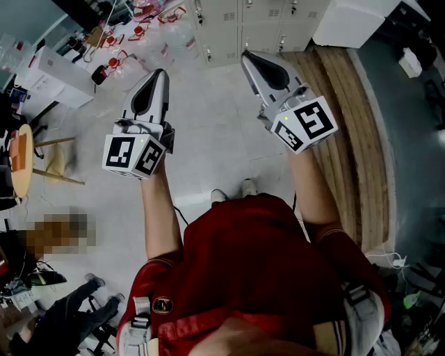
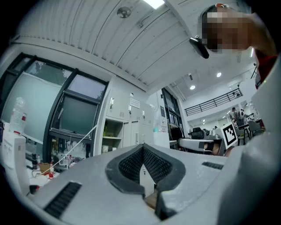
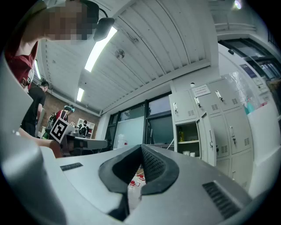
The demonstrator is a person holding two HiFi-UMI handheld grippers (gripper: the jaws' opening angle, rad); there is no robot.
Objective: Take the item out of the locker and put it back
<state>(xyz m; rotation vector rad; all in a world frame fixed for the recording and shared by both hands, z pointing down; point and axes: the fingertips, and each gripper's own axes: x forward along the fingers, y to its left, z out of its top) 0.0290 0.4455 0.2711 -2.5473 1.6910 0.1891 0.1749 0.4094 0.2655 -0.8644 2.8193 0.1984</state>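
Grey lockers [image 1: 240, 28] stand ahead of me across the pale floor. One compartment [image 3: 189, 139] has its door open, with small white things [image 3: 188, 153] on its lower shelf; it also shows in the left gripper view as an open compartment [image 2: 112, 137]. My left gripper [image 1: 161, 72] and right gripper [image 1: 245, 55] are held out side by side, pointing at the lockers and well short of them. Both are shut with nothing between the pads. The left gripper [image 2: 142, 146] and right gripper [image 3: 141, 147] show jaws meeting at the tip.
A table with red-capped bottles [image 1: 132, 35] is at the far left, a white box [image 1: 348, 21] at the far right. A wooden platform [image 1: 348, 125] runs along the right. A round wooden stool [image 1: 21, 160] and another person's dark sleeve [image 1: 69, 313] are at the left.
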